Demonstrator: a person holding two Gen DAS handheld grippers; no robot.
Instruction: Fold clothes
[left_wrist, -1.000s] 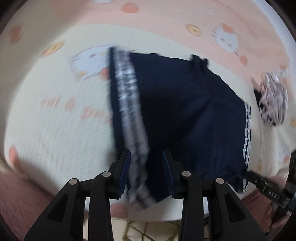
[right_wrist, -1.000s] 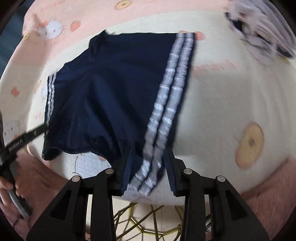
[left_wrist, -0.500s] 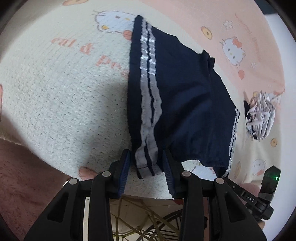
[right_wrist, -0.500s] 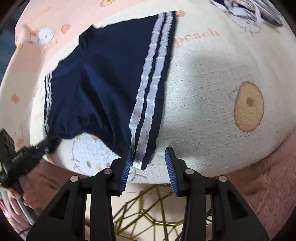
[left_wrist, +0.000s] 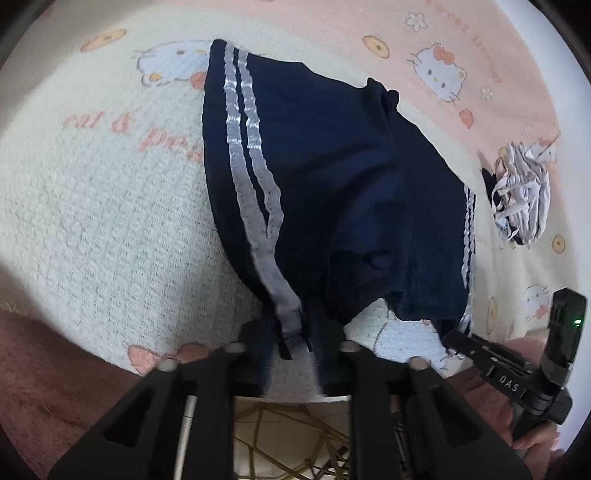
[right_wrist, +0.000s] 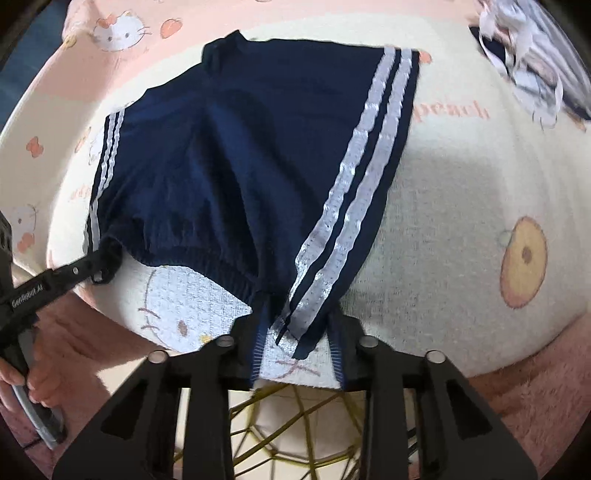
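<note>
Spread over a cartoon-cat blanket (left_wrist: 92, 229), the navy shorts (left_wrist: 332, 177) lie flat. Left gripper (left_wrist: 291, 354) and right gripper (right_wrist: 297, 347) each have fingers closing around a striped near corner, probably to lift that edge for folding.
</note>
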